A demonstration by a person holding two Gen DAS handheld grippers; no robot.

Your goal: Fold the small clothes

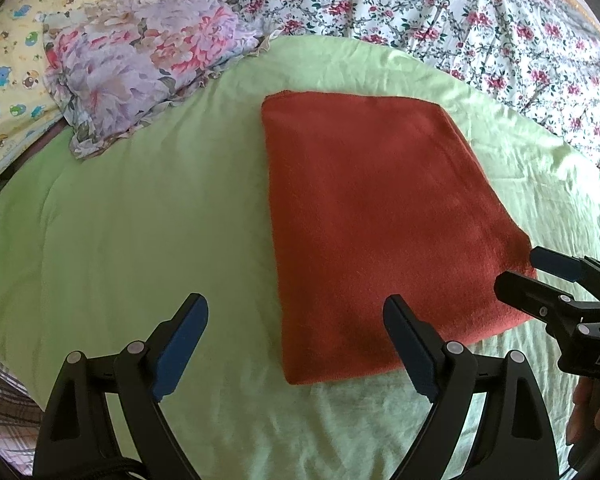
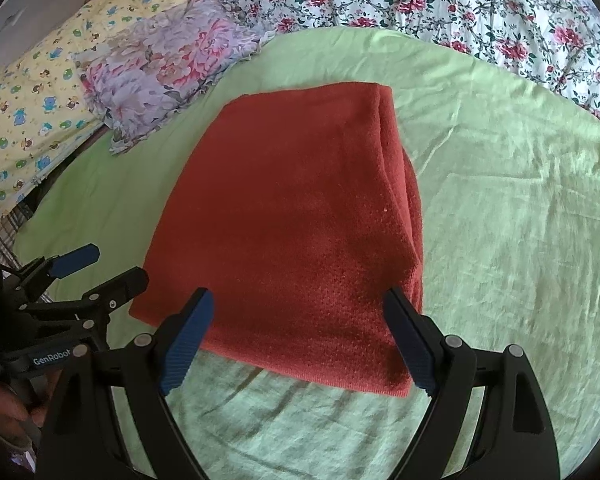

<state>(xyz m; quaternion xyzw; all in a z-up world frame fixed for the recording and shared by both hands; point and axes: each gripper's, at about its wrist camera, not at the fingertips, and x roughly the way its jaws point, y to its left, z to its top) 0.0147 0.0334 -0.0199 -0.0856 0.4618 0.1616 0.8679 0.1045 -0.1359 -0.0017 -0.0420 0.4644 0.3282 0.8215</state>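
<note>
On the green sheet [image 1: 140,220] lies a folded red towel [image 1: 372,216] (edges stacked at three o'clock); left gripper [image 1: 296,320] and right gripper [image 2: 300,312] jaws gape wide, holding nothing.

The folded towel [image 1: 380,220] in front of me is a plain rust red, with a fine dotted weave showing in my right view. It lies on a pale lime-green sheet [image 1: 140,220], plain and unpatterned. Beyond it, the pillow [image 1: 140,68] is lilac with big pink and peach flowers. The bedspread [image 1: 440,12] behind is white, strewn with small pink-red roses and dark green leaves. At the left, a yellow cloth [image 1: 8,72] carries little blue and green cartoon animals. My grippers [image 1: 296,344] are black with blue finger pads [image 1: 180,344].
</note>
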